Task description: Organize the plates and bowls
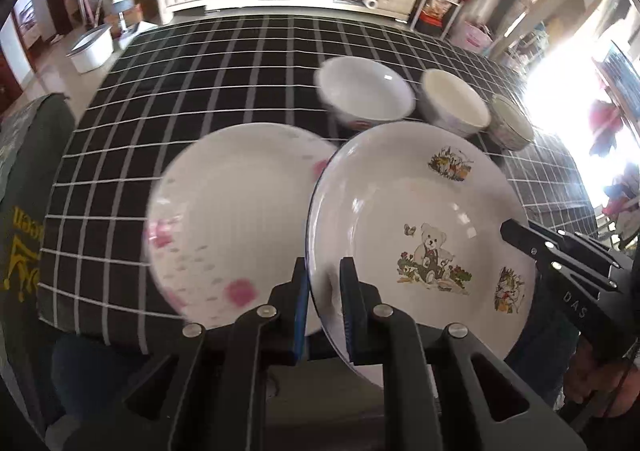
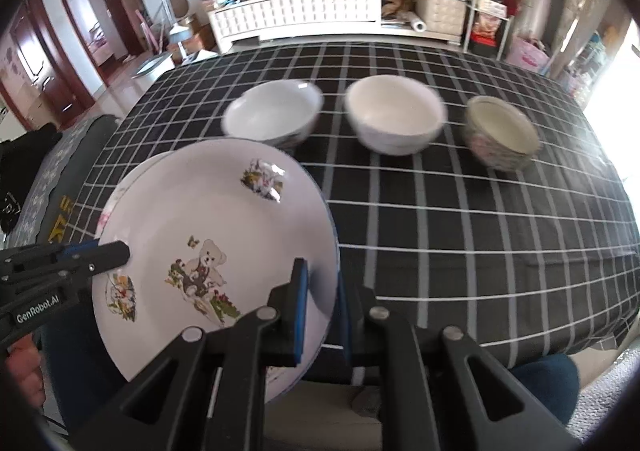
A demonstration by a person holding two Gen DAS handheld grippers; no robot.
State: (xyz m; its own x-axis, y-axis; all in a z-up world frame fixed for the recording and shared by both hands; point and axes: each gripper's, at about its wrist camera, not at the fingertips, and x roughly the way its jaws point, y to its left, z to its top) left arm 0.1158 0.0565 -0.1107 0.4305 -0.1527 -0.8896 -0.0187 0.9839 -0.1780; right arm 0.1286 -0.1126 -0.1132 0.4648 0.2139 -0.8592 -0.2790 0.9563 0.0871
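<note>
While both my claws pinch the bear plate [image 1: 424, 227] rim, left claw [image 1: 325, 309] and right claw [image 2: 322, 311] hold it tilted above the table [image 2: 480, 231].

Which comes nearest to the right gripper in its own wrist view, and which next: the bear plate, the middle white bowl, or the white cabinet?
1. bear plate, gripped at its rim by the right gripper.
2. middle white bowl, mid-table ahead.
3. white cabinet, beyond the table's far edge.

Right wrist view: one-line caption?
Both grippers, right gripper and left gripper, clamp the bear plate before three bowls.
</note>
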